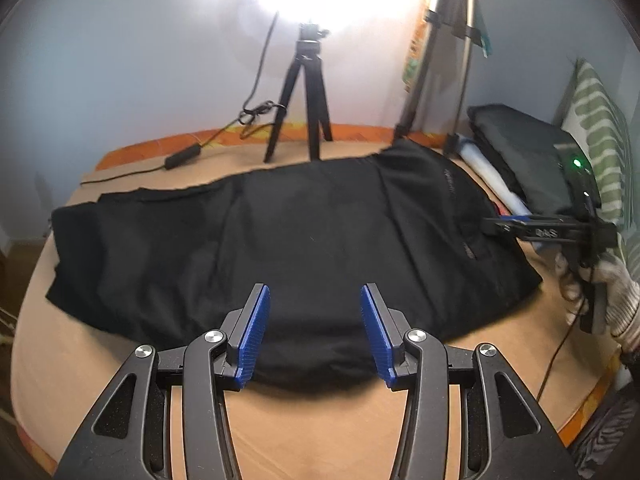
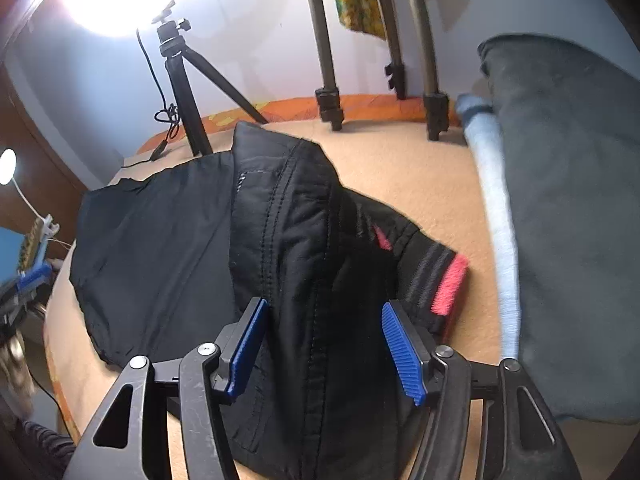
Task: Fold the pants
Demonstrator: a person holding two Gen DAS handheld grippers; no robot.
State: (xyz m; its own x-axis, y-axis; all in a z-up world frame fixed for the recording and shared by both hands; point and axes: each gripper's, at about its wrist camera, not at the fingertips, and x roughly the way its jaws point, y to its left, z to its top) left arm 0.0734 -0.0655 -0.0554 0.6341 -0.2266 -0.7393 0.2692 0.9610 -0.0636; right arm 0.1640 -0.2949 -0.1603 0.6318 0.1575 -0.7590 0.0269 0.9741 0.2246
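Left wrist: smooth black pants (image 1: 280,232)

Both wrist views angled down, sharing pants (image 1: 280,232)

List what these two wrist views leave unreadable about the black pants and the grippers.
- Left wrist view: pale lettering on the black fabric pants is too small and blurred to read.
- Right wrist view: the pants' near hem is cut off by the bottom edge, behind the blue-padded right gripper.
- Right wrist view: the left gripper is cut by the edge, blurred.
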